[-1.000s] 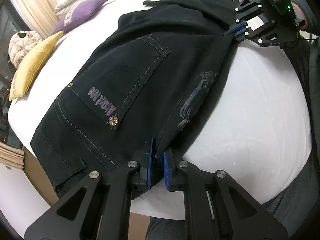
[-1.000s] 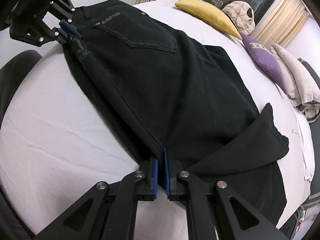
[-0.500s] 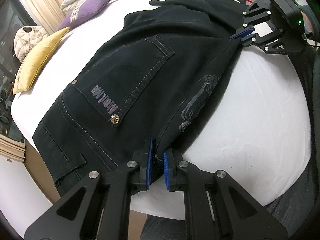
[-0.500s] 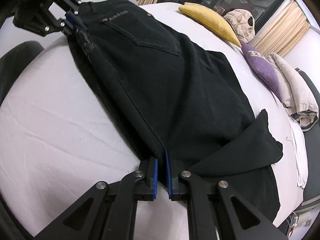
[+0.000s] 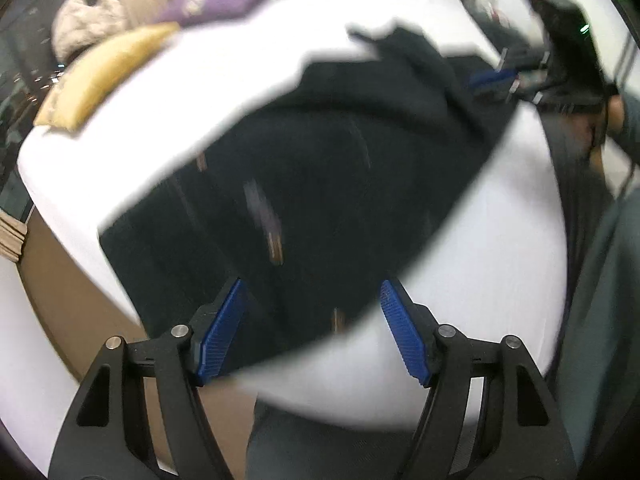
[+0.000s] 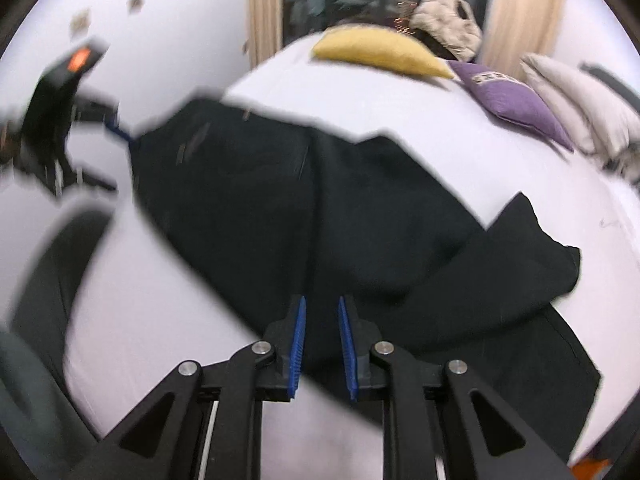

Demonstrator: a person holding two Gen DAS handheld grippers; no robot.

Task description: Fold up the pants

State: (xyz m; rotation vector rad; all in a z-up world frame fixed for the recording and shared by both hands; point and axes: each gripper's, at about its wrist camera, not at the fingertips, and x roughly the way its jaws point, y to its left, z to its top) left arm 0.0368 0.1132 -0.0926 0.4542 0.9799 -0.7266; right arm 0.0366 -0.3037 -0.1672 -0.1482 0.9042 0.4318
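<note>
Black pants [image 5: 320,184] lie spread on the white bed [image 5: 500,256], blurred by motion. My left gripper [image 5: 314,330] is wide open, its blue pads either side of the pants' near edge, holding nothing. In the right wrist view the pants [image 6: 320,208] lie flat with a folded-over leg end [image 6: 532,264] at the right. My right gripper [image 6: 322,344] is partly open over the pants' near edge, with a gap between its pads. The right gripper also shows far off in the left wrist view [image 5: 520,80]. The left one shows in the right wrist view [image 6: 80,128].
A yellow pillow [image 6: 380,54], a purple pillow [image 6: 516,100] and pale cushions [image 6: 576,88] lie at the far side of the bed. A window with curtains [image 6: 516,16] is behind them. The bed's left edge [image 5: 64,208] drops to a brown base.
Both grippers have opened and let go of the pants' edge. The pants now lie flat on the bed. Both cameras have swung, blurring the views.
</note>
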